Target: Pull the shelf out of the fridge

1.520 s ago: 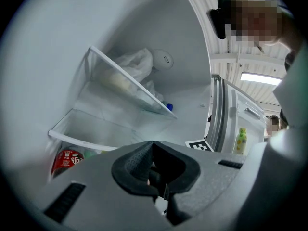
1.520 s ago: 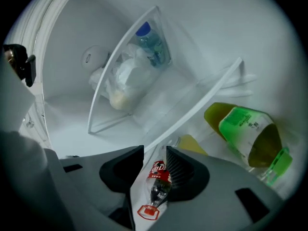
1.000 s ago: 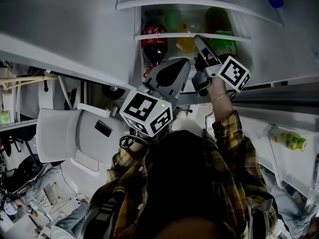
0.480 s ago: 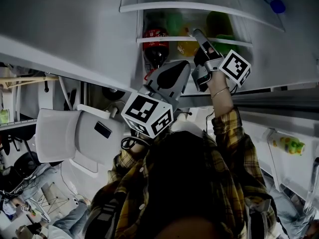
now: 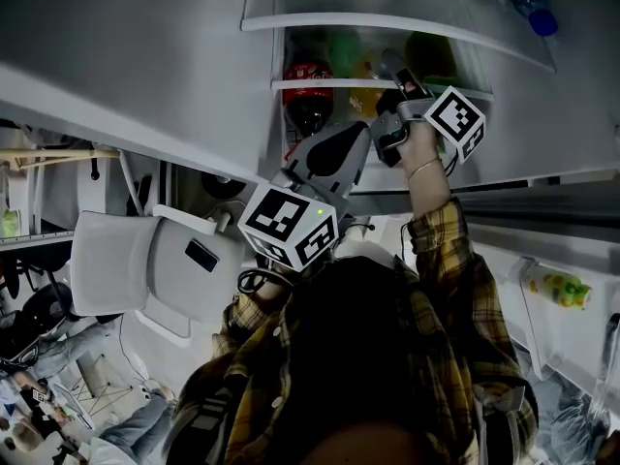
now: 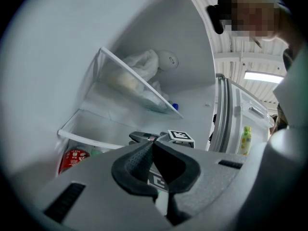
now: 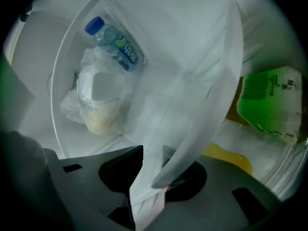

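R gripper [image 7: 149, 177]: jaws clamped on the front lip of the shelf [image 7: 202, 95]. The white edge strip runs straight between the 2 pads, contact on both sides. In head view the R gripper [image 5: 399, 93] is up at the lip of the shelf [image 5: 329, 82], near its right end. Marker cube faces out, and the person's hand [image 5: 418, 148] is on the handle below it.

L gripper [image 6: 154, 150]: jaws closed, pads meeting at the tips, nothing between them. In head view the L gripper [image 5: 334, 151] sits just short of the shelf lip and isn't touching it. It's beside and lower than the R gripper. From the L gripper view, the shelf lip [image 6: 86, 138] is ahead and to the left, and the R gripper's cube shows just past the L jaw tips.

The shelf looks seated in the fridge [image 5: 552, 114], lip roughly level.

Contents:
- Cola bottle [image 5: 308, 85] is behind the lip, left side.
- Green carton [image 7: 272, 102] is just beside the gripped edge, with sth yellow [image 7: 231, 160] near it; can't ID.
- Upper shelf [image 5: 387, 19] carries a plastic bag [image 7: 98, 97] and a water bottle w/ blue cap [image 7: 113, 40].
- 1 small yellow-green bottle [image 5: 562, 289] is in the door rack, well apart.
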